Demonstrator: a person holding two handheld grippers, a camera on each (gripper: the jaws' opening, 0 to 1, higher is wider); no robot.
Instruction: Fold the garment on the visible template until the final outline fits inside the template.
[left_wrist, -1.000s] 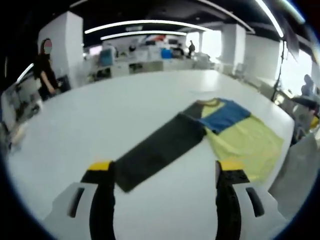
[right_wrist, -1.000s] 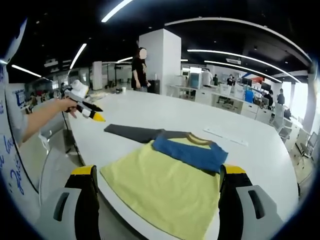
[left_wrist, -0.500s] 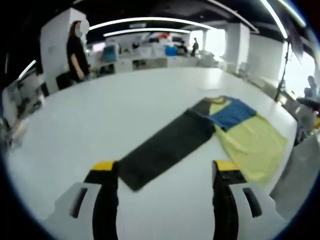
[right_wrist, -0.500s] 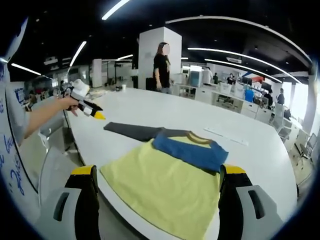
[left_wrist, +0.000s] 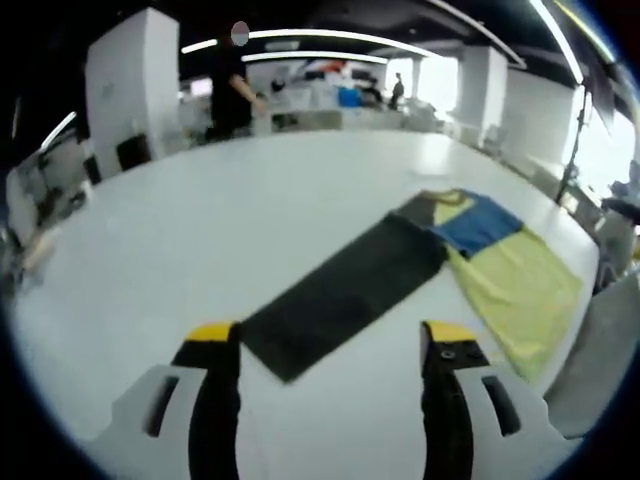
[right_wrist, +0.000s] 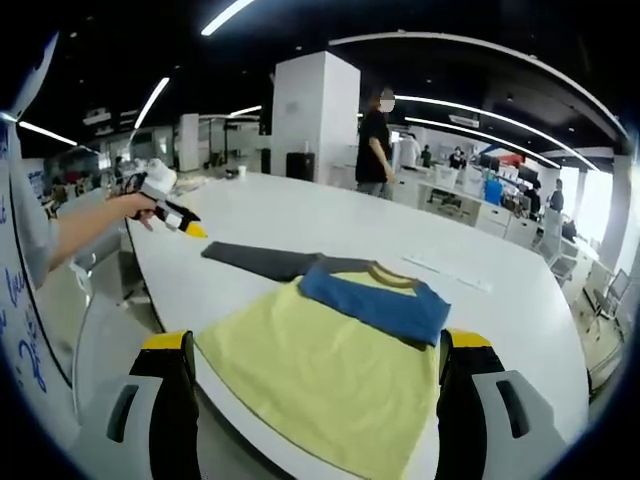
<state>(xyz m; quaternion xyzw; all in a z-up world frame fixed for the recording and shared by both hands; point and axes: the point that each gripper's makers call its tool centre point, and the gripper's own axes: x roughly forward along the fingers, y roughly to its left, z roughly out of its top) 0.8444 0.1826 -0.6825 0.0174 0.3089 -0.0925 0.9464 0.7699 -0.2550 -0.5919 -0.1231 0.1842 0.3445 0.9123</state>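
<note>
Left gripper (left_wrist: 330, 345): jaws spread wide, nothing between them, yellow tips up, hovering above the surface. From the right gripper view it (right_wrist: 178, 218) is out at arm's length to the left, gripped by the person's hand (right_wrist: 140, 205), bare forearm (right_wrist: 88, 232) extended and roughly level, yellow tip angled down. Right gripper (right_wrist: 313, 350): jaws also wide apart, holding nothing, held low and level, both black fingers (right_wrist: 178, 400) symmetric at the bottom of its view
</note>
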